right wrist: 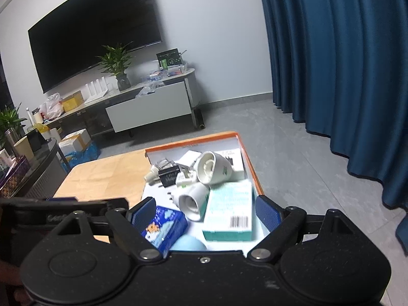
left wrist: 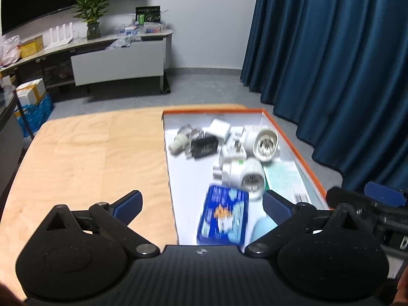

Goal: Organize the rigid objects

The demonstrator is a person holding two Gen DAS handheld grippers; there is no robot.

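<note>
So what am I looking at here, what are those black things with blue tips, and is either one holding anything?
They are two hand-held grabbers, one in each of a person's hands, each with a camera looking along its two blue-tipped fingers. One picture comes from the left gripper, the other from the right gripper. Both stand open and hold nothing.

Below them, on a wooden table, lies an open orange-edged box. In it lie a blue packet, a pale green carton, two white lamp sockets, a small black part and other small white pieces. The left view is blurred, so finer detail is unclear.
</note>
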